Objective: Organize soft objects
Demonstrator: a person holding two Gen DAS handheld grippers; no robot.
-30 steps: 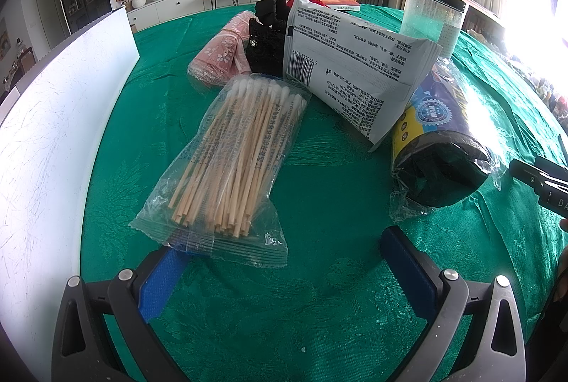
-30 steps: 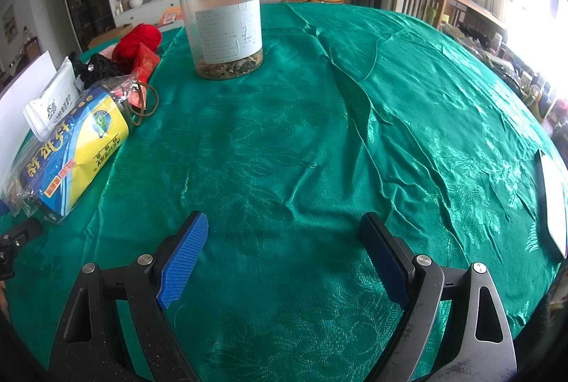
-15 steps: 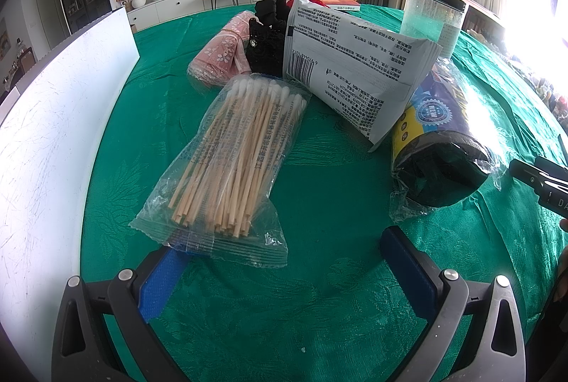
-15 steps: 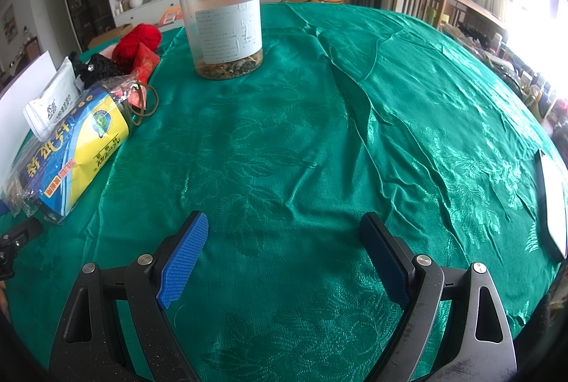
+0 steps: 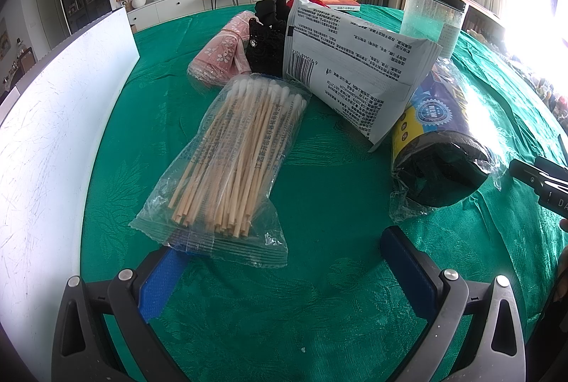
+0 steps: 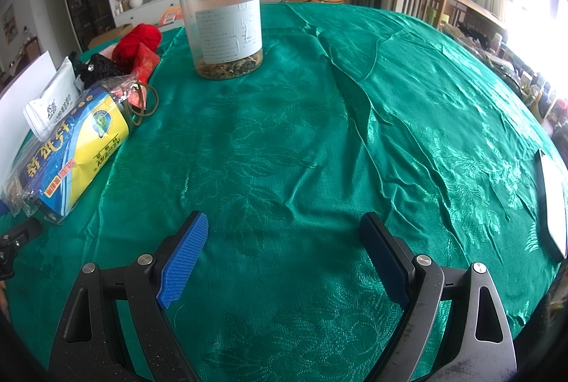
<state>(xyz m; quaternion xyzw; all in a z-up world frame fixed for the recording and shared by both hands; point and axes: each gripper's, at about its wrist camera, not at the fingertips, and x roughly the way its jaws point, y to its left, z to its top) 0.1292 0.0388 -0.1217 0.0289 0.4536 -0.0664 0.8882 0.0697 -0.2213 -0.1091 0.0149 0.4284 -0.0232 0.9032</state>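
My left gripper (image 5: pixel 287 257) is open and empty, low over the green tablecloth. Just ahead of its left finger lies a clear bag of cotton swabs (image 5: pixel 234 154). Behind it stand a white wet-wipe pack (image 5: pixel 355 76), a pink floral cloth roll (image 5: pixel 223 52) and a black lace item (image 5: pixel 264 44). A wrapped roll of black bags (image 5: pixel 440 147) lies to the right; it also shows in the right wrist view (image 6: pixel 71 147). My right gripper (image 6: pixel 284 247) is open and empty over bare cloth. A red yarn ball (image 6: pixel 138 39) lies at the far left.
A clear jar with a black lid (image 6: pixel 223 23) stands ahead of the right gripper. A white board (image 5: pixel 53 119) runs along the table's left side. Rubber bands (image 6: pixel 143 103) lie by the bag roll. A white flat object (image 6: pixel 553 201) sits at the right edge.
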